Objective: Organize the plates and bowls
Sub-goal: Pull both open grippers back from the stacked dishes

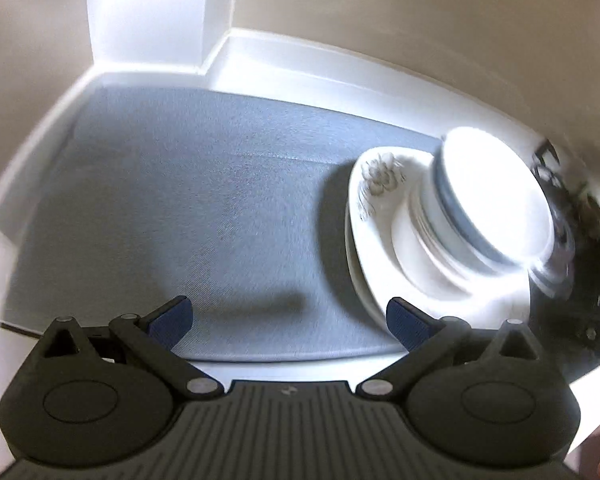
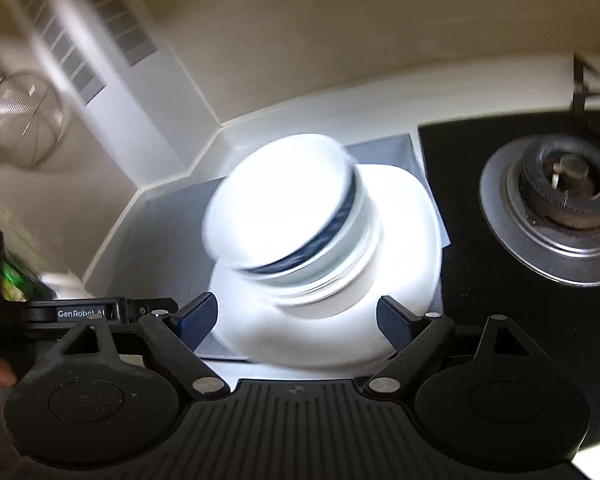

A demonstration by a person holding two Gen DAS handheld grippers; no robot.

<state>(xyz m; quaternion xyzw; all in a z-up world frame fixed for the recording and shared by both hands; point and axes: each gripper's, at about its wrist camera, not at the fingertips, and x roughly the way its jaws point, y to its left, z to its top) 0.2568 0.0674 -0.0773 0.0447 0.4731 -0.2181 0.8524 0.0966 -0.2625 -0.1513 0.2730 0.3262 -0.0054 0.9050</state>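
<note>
Bowls (image 2: 284, 208) are seen stacked on plates (image 1: 374, 216) at frame centre, with both the left gripper (image 1: 288, 320) and right gripper (image 2: 296, 320) spread wide and empty, so little appears left.

Both wrist views look steeply down, close over the shared stacked dishes (image 1: 460, 224) (image 2: 324, 248) from opposite sides.

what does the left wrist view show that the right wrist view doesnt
Only the left wrist view shows the grey flower print on the big bottom plate and the wide bare stretch of grey mat left of the stack. Only the right wrist view shows the gas burner on the black stovetop, a mesh strainer and a wall vent. Both share the blurred stack of white dishes topped by a blue-banded bowl, the mat, and open tongs holding nothing.
</note>
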